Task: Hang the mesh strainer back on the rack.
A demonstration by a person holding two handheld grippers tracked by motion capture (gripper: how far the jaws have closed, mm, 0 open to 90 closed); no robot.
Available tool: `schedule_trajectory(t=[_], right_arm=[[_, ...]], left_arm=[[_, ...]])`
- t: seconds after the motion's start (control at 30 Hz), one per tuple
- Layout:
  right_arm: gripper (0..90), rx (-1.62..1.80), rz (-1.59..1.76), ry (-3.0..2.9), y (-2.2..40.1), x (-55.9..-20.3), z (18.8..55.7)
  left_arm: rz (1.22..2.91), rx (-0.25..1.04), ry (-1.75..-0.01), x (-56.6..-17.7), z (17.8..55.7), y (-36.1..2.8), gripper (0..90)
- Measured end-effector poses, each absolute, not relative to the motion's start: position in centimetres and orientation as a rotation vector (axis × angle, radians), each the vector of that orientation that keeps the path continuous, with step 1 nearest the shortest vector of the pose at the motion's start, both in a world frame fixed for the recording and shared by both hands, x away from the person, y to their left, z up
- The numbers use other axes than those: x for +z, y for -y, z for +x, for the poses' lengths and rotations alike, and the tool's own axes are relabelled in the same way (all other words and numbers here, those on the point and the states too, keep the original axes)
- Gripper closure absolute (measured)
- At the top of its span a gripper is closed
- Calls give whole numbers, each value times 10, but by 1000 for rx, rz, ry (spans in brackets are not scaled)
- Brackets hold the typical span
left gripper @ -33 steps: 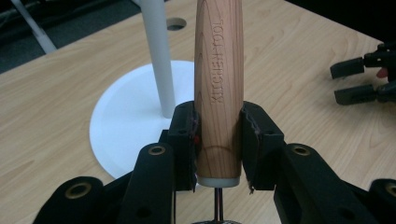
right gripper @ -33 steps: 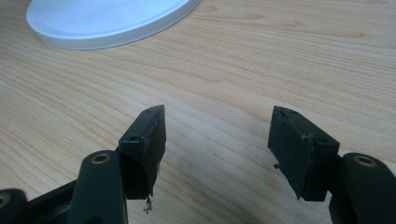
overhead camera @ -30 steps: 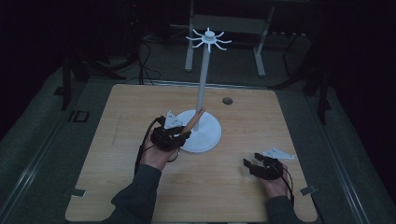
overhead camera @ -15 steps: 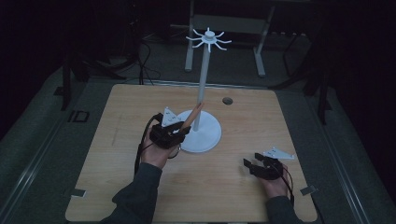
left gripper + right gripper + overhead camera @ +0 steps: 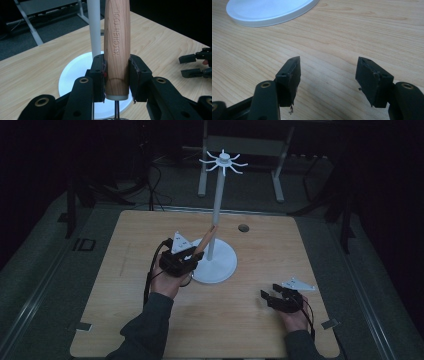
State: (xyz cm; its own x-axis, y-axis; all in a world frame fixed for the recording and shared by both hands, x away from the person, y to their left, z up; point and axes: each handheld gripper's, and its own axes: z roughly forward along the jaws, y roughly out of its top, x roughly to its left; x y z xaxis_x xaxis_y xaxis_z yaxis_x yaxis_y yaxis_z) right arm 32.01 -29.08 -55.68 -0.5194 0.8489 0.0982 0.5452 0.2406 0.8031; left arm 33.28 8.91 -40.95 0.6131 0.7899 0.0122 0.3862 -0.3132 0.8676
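Observation:
A wooden handle (image 5: 117,47) engraved "KITCHEN TOOL" stands nearly upright between the jaws of my left gripper (image 5: 117,75), which is shut on it. A thin metal shaft (image 5: 116,110) leaves the handle's lower end. In the high view the left gripper (image 5: 191,255) hovers at the left edge of the white stand's round base (image 5: 220,267), and the handle (image 5: 205,240) leans toward the pole (image 5: 217,205). The pole ends in a ring of hooks (image 5: 223,161). My right gripper (image 5: 270,298) rests low near the table's right front, open, with nothing between its jaws (image 5: 328,72).
The wooden table (image 5: 260,245) has a small dark round hole (image 5: 243,227) behind the stand. The base's rim (image 5: 269,11) lies ahead-left of the right gripper. Metal frame legs (image 5: 202,170) and cables lie on the dark floor beyond the table.
My left gripper has lifted slightly and shifted a little left with the handle, whose tip now stands higher beside the pole. The right gripper has stayed put.

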Motion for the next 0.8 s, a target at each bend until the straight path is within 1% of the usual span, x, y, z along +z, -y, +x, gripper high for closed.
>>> schedule_trajectory(t=[0.8], right_arm=[[364,1173,1283,-2161,291,-557,320]], left_arm=[[1857,609,-915,-390,331,-91,684]])
